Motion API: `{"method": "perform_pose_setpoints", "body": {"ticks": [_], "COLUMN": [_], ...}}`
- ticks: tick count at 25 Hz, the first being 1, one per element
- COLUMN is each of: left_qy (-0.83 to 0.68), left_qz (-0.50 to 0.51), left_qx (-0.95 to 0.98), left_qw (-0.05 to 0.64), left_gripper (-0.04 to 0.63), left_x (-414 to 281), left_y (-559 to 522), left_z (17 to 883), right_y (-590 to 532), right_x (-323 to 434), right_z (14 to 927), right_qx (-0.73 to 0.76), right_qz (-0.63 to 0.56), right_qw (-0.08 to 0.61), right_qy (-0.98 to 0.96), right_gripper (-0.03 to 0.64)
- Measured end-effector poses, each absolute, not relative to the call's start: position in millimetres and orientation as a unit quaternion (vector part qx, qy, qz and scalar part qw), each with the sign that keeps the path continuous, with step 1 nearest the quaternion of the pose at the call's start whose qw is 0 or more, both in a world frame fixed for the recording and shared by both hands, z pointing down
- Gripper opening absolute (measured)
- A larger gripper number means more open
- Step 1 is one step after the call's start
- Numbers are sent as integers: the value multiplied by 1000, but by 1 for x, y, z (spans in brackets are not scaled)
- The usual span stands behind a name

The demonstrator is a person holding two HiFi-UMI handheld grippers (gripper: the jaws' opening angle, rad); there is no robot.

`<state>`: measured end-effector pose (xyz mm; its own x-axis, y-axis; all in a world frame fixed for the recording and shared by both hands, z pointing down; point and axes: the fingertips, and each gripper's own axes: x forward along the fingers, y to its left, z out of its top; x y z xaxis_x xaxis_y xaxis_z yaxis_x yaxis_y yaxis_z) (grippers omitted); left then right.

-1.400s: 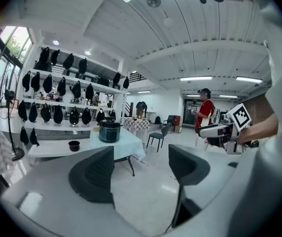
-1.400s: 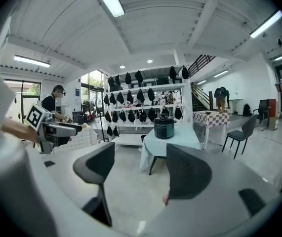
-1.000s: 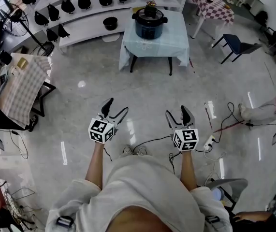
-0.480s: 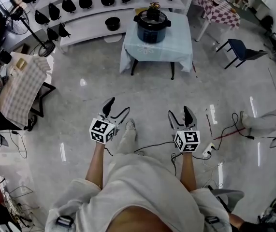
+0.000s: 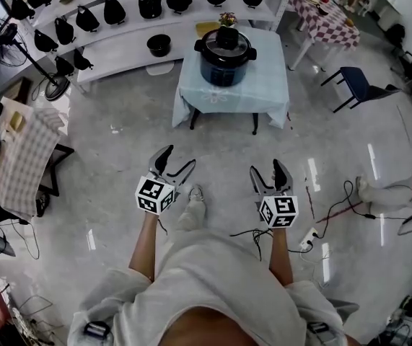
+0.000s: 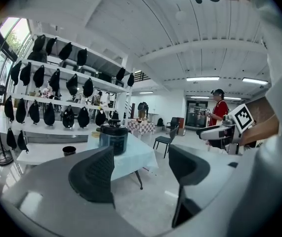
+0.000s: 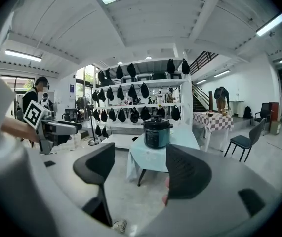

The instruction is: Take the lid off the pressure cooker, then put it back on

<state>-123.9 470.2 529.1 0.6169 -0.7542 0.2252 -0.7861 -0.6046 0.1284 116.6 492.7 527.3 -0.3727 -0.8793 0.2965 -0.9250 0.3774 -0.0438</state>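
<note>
A dark blue pressure cooker (image 5: 224, 55) with its black lid (image 5: 225, 40) on stands on a small table under a light blue cloth (image 5: 263, 85), well ahead of me. The cooker shows again in the left gripper view (image 6: 112, 138) and in the right gripper view (image 7: 157, 131), far beyond the jaws. My left gripper (image 5: 171, 164) is open and holds nothing. My right gripper (image 5: 268, 175) is open too, empty, at the same height. Both hang over the floor, some way short of the table.
White stepped shelves (image 5: 119, 31) with several black bags run behind the table. A checked table (image 5: 326, 9) and a blue chair (image 5: 357, 83) stand at the right. Another checked table (image 5: 25, 150) is at the left. Cables and a power strip (image 5: 308, 240) lie on the floor near my right side.
The table with the cooker has come nearer as I walk forward; one foot has stepped ahead. Both grippers keep the same open pose.
</note>
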Motion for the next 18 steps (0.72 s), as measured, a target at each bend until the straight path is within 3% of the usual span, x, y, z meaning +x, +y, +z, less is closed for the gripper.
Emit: {"method": "perform_pose_setpoints", "body": {"ticks": [10,18], "left_qy": [-412,-403], "left_qz": [78,85], "left_qx": [903,905], "left_qw": [97,106], "left_gripper": [327,327], "left_x": [-146,-153], "left_y": [288,205], "left_z": [511,523], "right_y": [316,235], "right_x": [89,76], "right_z": [509,522], "right_qx": [562,562], "right_qz": [98,106], "right_qw": [112,122], "right_qy": [-814,-811], "right_gripper": [301,301]}}
